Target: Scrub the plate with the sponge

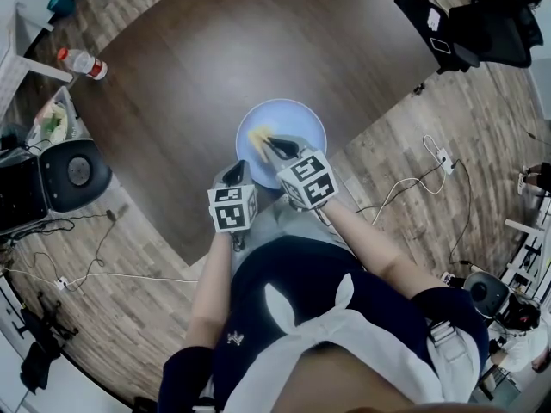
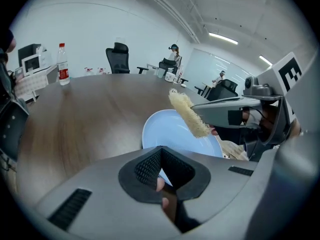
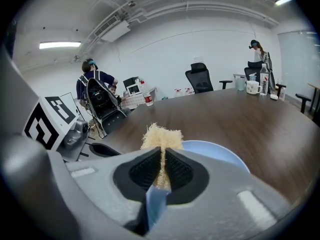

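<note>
A light blue plate lies near the front edge of the dark brown table. My right gripper is shut on a yellow fibrous sponge and holds it over the plate's near left part. In the right gripper view the sponge sticks up between the pads, with the plate just beyond. My left gripper is at the plate's near left rim. In the left gripper view its pads close on the plate's edge, and the sponge hangs above the plate.
A water bottle lies at the table's far left edge. A black office chair stands on the left and another at the upper right. Cables and a power strip lie on the wooden floor.
</note>
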Action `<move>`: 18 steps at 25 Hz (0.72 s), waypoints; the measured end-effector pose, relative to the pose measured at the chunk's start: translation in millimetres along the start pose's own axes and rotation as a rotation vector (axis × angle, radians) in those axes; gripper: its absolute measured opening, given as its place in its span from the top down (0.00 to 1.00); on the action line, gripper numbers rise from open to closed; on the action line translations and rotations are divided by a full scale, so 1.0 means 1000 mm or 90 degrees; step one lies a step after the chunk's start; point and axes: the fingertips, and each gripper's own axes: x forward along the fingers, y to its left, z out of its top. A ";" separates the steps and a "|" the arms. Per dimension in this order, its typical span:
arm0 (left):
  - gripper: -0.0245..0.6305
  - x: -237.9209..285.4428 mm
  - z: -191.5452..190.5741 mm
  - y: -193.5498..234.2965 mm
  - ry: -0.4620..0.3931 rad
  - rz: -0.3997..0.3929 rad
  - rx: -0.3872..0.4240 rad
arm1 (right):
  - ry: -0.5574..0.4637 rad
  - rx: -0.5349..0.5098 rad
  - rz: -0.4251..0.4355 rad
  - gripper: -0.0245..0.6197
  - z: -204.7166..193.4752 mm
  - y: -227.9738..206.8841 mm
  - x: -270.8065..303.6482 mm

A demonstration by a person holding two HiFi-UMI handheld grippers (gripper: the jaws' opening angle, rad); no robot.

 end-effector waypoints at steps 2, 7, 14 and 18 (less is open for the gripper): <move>0.96 0.004 0.001 0.007 0.011 0.007 -0.004 | 0.009 -0.003 0.001 0.93 0.000 -0.001 0.008; 0.96 0.018 0.000 0.021 0.044 0.025 -0.007 | 0.033 -0.012 0.007 0.93 -0.002 -0.009 0.026; 0.95 0.030 -0.007 0.033 0.083 0.038 -0.005 | 0.057 -0.020 0.015 0.93 -0.004 -0.012 0.049; 0.95 0.031 -0.008 0.035 0.095 0.030 -0.008 | 0.067 -0.019 0.013 0.93 -0.007 -0.011 0.056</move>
